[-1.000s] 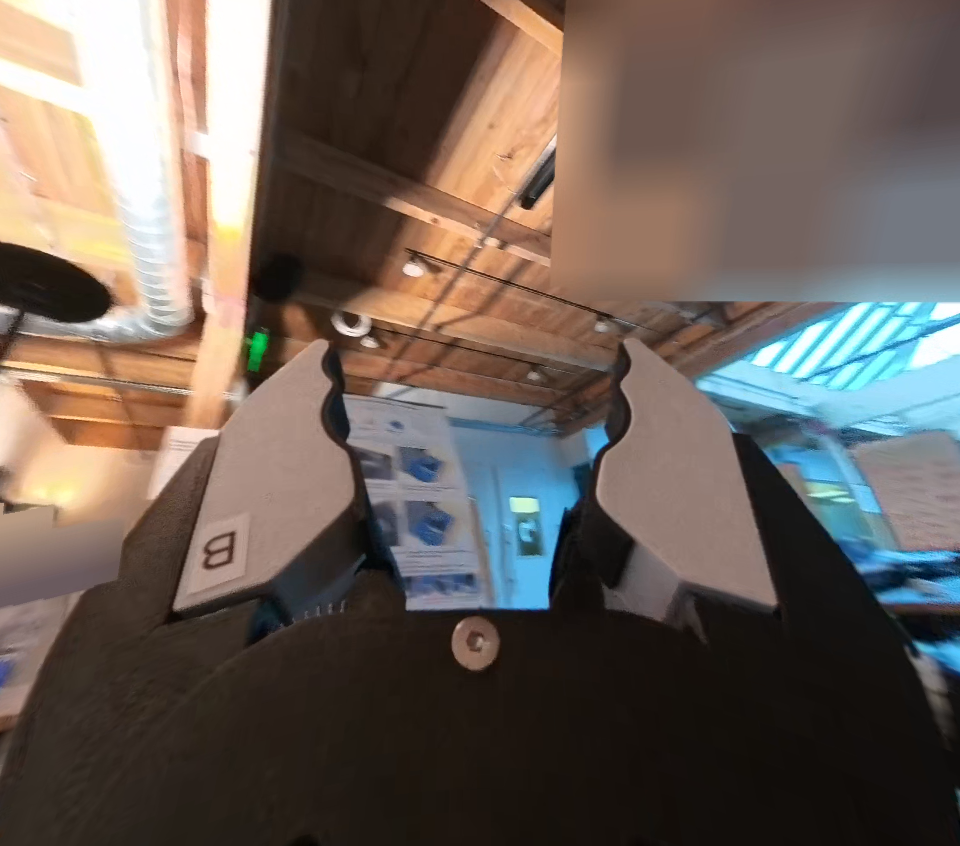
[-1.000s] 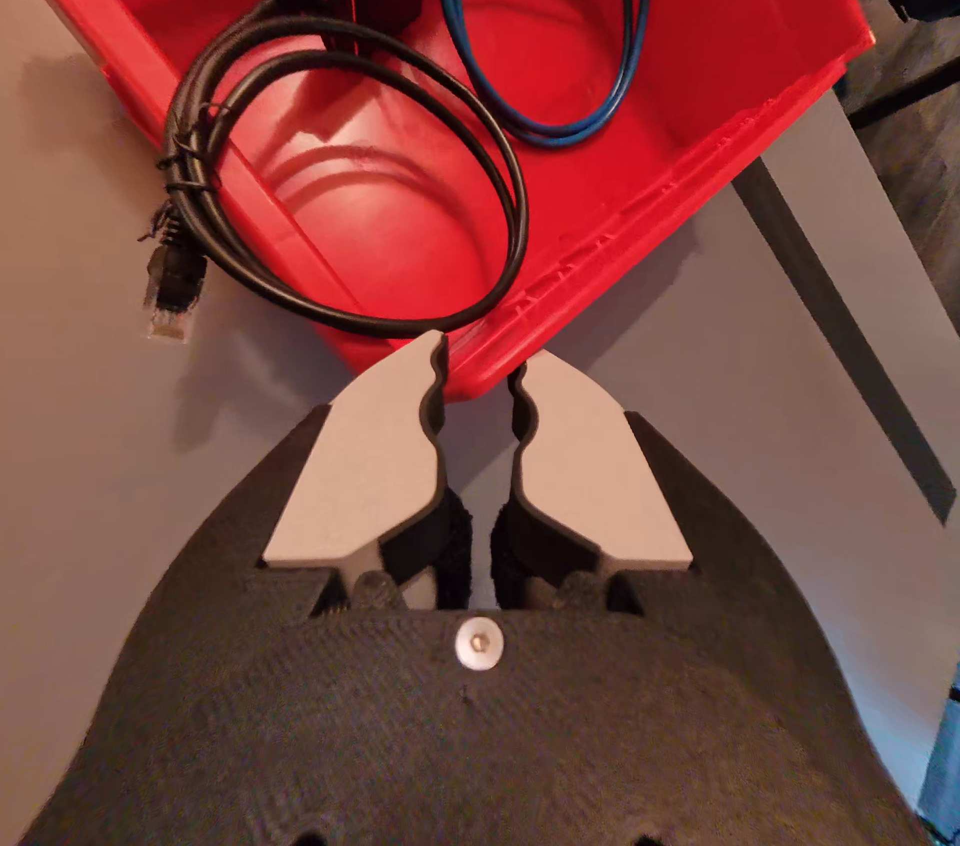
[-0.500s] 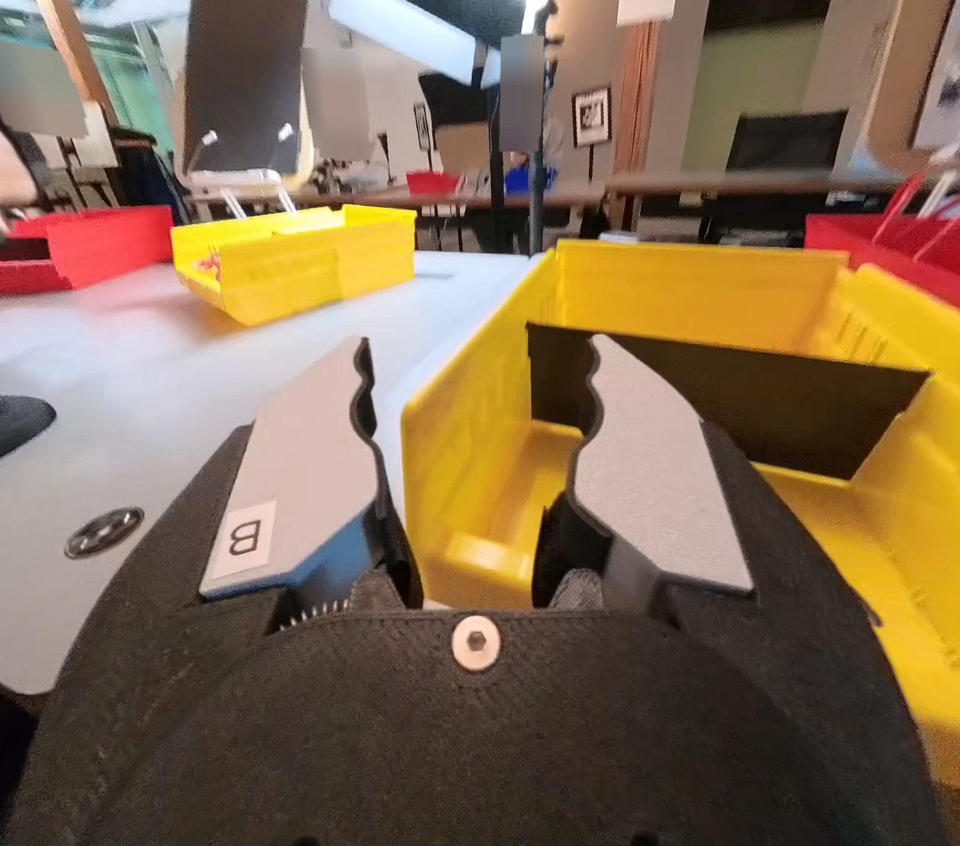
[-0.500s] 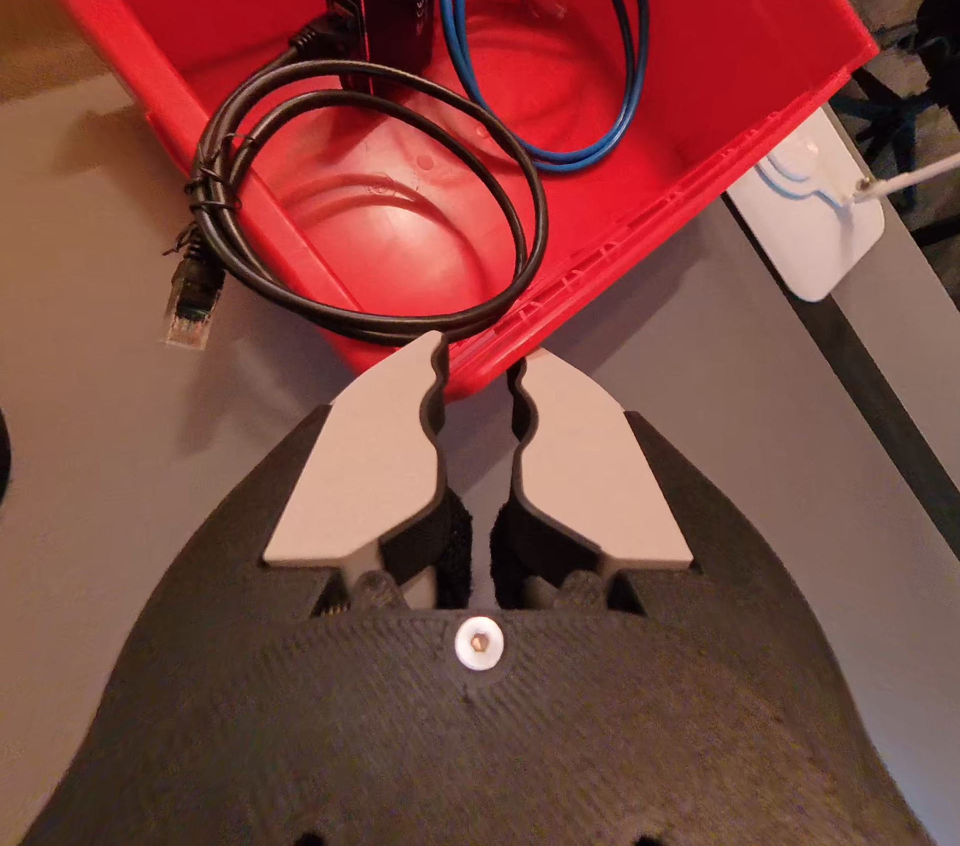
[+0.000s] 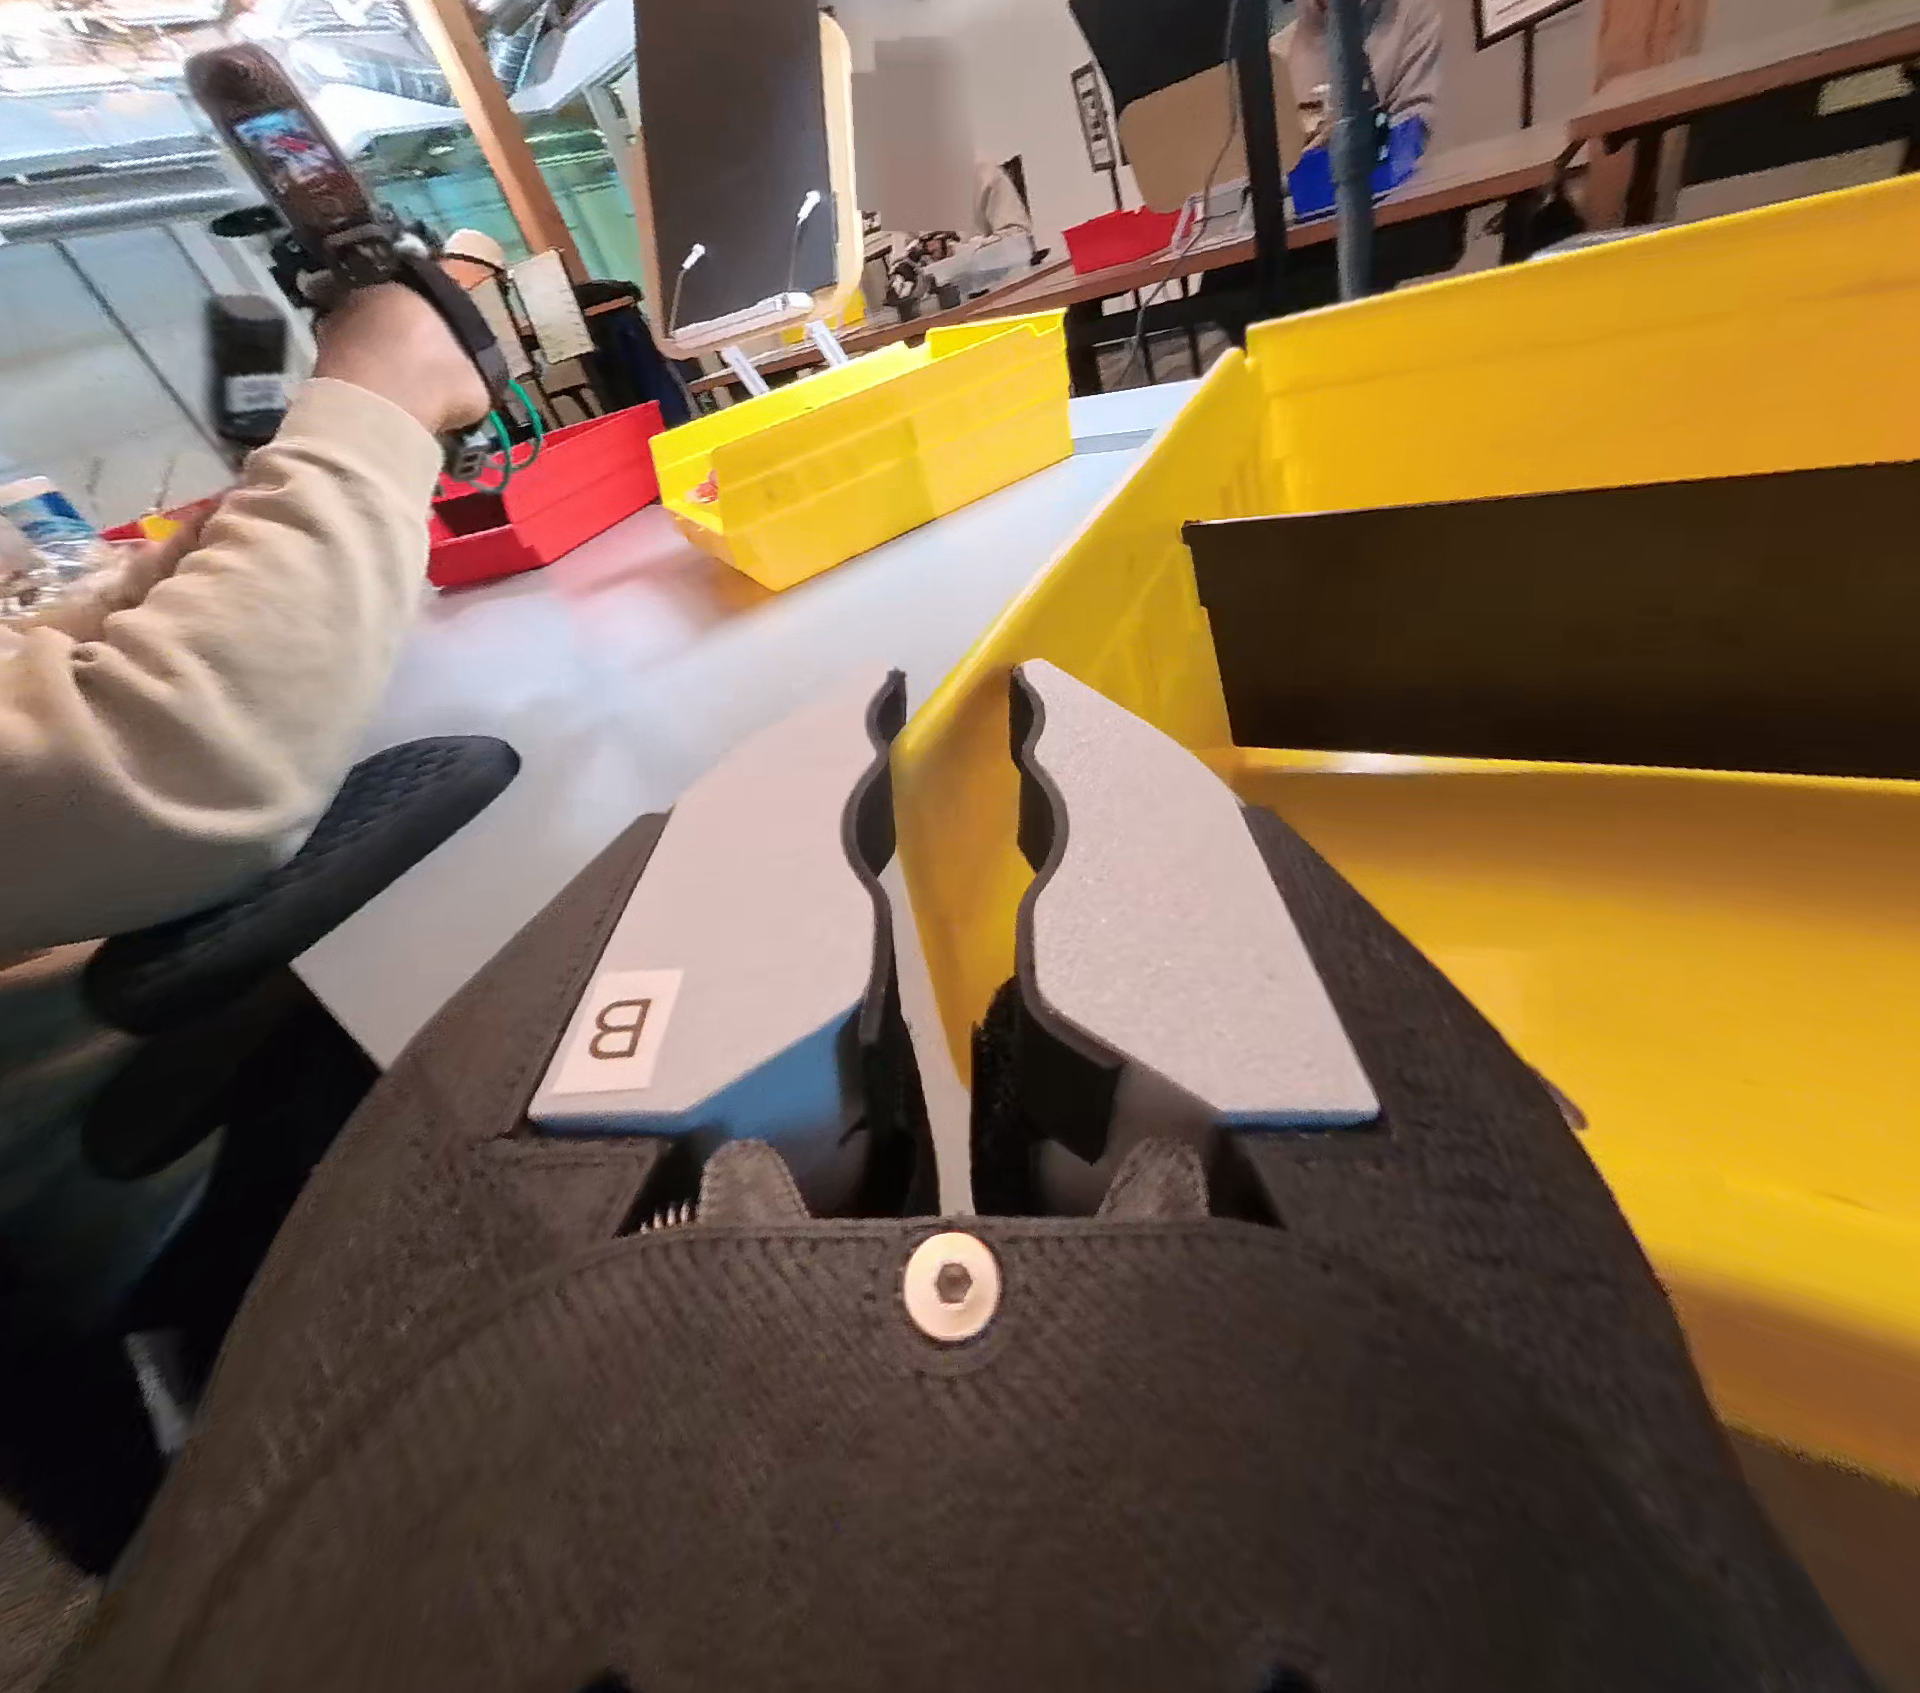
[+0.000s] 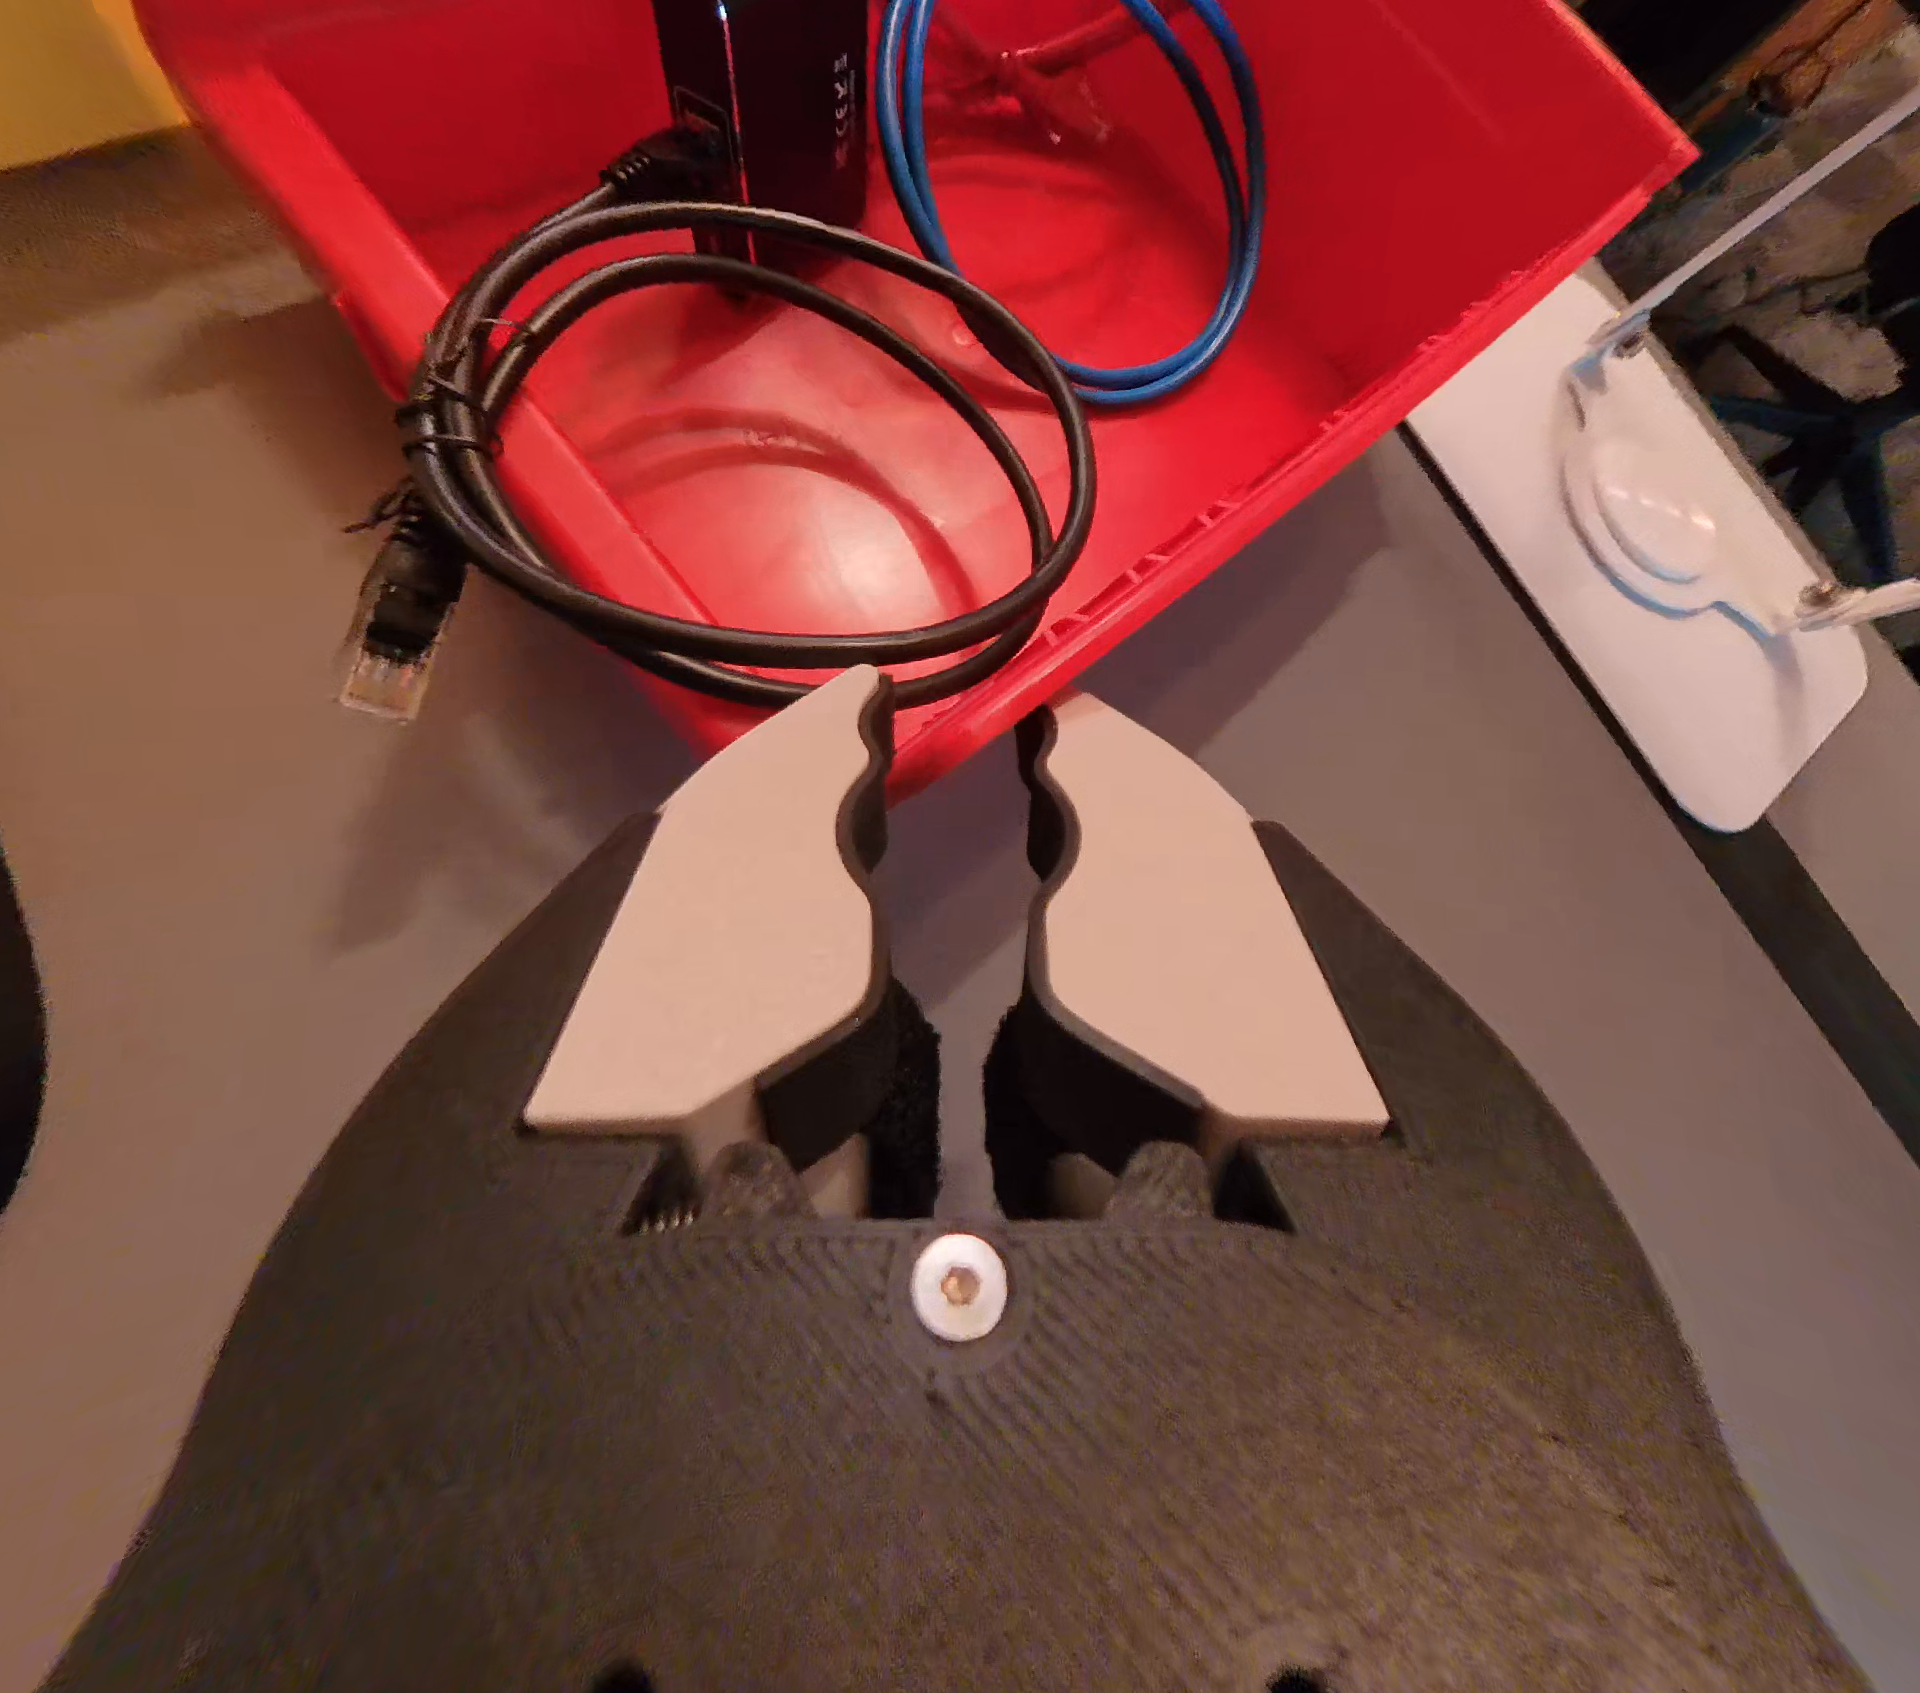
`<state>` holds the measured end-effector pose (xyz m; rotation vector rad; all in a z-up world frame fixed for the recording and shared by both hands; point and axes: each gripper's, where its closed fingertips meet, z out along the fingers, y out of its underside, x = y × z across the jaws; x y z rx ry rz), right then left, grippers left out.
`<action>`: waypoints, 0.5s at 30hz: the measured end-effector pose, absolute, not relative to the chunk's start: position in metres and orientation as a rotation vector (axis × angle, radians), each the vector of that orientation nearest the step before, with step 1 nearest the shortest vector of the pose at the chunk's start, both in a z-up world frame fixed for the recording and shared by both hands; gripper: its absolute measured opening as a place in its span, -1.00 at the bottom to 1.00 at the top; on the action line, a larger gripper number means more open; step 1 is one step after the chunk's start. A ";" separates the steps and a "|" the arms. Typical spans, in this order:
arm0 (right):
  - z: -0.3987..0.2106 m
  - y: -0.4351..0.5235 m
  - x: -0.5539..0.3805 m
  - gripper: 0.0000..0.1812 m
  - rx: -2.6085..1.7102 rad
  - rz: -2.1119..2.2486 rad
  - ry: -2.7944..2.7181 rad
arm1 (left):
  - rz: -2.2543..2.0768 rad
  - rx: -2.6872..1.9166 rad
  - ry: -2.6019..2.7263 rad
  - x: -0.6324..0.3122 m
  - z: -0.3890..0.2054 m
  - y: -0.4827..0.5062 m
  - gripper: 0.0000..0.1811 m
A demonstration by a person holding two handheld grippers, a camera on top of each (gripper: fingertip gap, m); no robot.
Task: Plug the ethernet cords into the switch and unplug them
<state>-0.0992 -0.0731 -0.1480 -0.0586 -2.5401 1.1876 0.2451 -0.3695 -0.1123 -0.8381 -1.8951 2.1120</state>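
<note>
In the right wrist view a black switch (image 6: 769, 85) stands in a red bin (image 6: 1455, 85). A coiled black ethernet cord (image 6: 1070, 438) has one end at the switch's side. Its other plug (image 6: 390, 635) hangs over the bin wall onto the grey table (image 6: 187, 812). A coiled blue cord (image 6: 1236, 189) lies right of the switch, with a red cord (image 6: 1049, 74) behind it. My right gripper (image 6: 951, 708) hovers at the bin's near corner, empty, jaws a narrow gap apart. My left gripper (image 5: 956, 698) is empty and nearly closed, at the corner of a yellow bin (image 5: 1558, 968).
The yellow bin has a black divider (image 5: 1558, 615). A second yellow bin (image 5: 862, 448) and a red bin (image 5: 540, 490) stand farther off. A sleeved arm (image 5: 208, 656) holds a device at the left. A white stand base (image 6: 1662, 563) lies right of the red bin. About 45 cm separates my left fingertips from my right.
My left gripper swung down from the ceiling to the table, turned left, and its jaws closed to a narrow gap. My right gripper pulled back a little, showing more of the red bin.
</note>
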 end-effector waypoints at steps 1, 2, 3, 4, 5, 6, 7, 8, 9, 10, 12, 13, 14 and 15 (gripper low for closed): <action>-0.147 -0.075 -0.101 -0.75 -0.045 1.204 -2.517 | 2.116 -0.841 -1.914 0.246 -0.112 -0.370 -0.81; -0.145 -0.076 -0.102 -0.75 -0.046 1.233 -2.483 | 2.110 -0.848 -1.936 0.248 -0.113 -0.369 -0.82; -0.139 -0.078 -0.104 -0.72 -0.066 1.287 -2.427 | 2.091 -0.853 -1.966 0.249 -0.113 -0.369 -0.83; -0.130 -0.079 -0.105 -0.66 -0.090 1.353 -2.358 | 2.069 -0.853 -1.995 0.250 -0.114 -0.368 -0.85; -0.119 -0.080 -0.105 -0.58 -0.105 1.423 -2.280 | 2.047 -0.857 -2.019 0.251 -0.113 -0.366 -0.86; -0.103 -0.080 -0.103 -0.50 -0.111 1.503 -2.174 | 2.020 -0.863 -2.034 0.251 -0.113 -0.365 -0.87; -0.083 -0.079 -0.100 -0.46 -0.107 1.592 -2.040 | 1.972 -0.874 -2.047 0.251 -0.114 -0.363 -0.88; -0.060 -0.077 -0.093 -0.41 -0.098 1.683 -1.895 | 1.917 -0.884 -2.051 0.250 -0.114 -0.360 -0.90; -0.037 -0.073 -0.084 -0.37 -0.085 1.761 -1.751 | 1.874 -0.882 -2.040 0.250 -0.114 -0.358 -0.91; -0.019 -0.070 -0.072 -0.37 -0.053 1.815 -1.634 | 1.839 -0.881 -2.034 0.249 -0.114 -0.356 -0.92; 0.007 -0.069 -0.041 -0.26 0.032 1.892 -1.479 | 1.793 -0.896 -2.041 0.251 -0.116 -0.354 -0.92; 0.017 -0.071 -0.022 -0.24 0.084 1.950 -1.420 | 1.777 -0.906 -2.040 0.252 -0.116 -0.352 -0.92; 0.024 -0.074 -0.002 -0.24 0.129 2.021 -1.377 | 1.760 -0.911 -2.032 0.253 -0.116 -0.350 -0.91; 0.026 -0.079 0.018 -0.26 0.166 2.097 -1.373 | 1.741 -0.908 -2.014 0.252 -0.114 -0.348 -0.89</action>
